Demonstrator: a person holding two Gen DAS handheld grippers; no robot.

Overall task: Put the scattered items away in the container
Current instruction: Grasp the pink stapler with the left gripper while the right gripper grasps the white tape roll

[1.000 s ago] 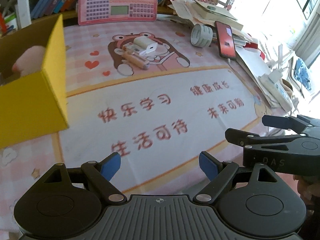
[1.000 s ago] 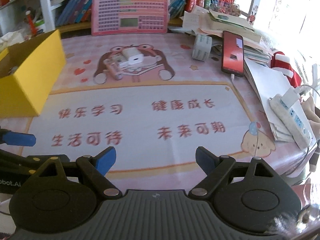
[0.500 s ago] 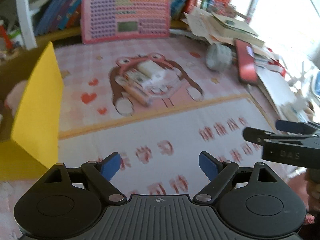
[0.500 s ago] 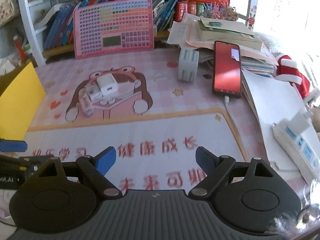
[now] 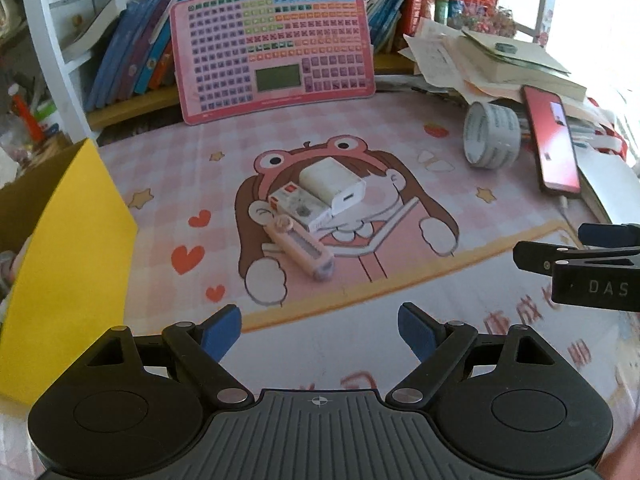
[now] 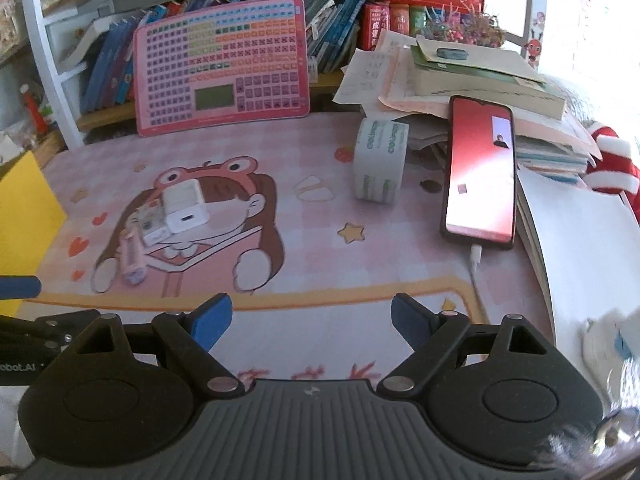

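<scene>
Left gripper: my left gripper is spread wide with nothing between its blue pads, aimed down at the small pile so I can pick from it.
Right gripper: my right gripper is spread just as wide and also empty; I hold it beside the left one, facing the right half of the desk.
Pile: a white charger lies half on a small printed box, and a pink stick-shaped gadget touches the box's near edge. They are stacked so closely that, I judge, one must be lifted off the top first.
Container: the yellow box stands at the left edge of the desk, open side up, near the pile, which keeps each carry short.
Tape roll: the roll of tape stands on its rim, well apart from the pile and just beside the phone.
Phone: it leans on the paper stack with a cable plugged in, so I judge it is not for tidying.
Next move: I judge the charger, being topmost, is the easiest first grab.
</scene>
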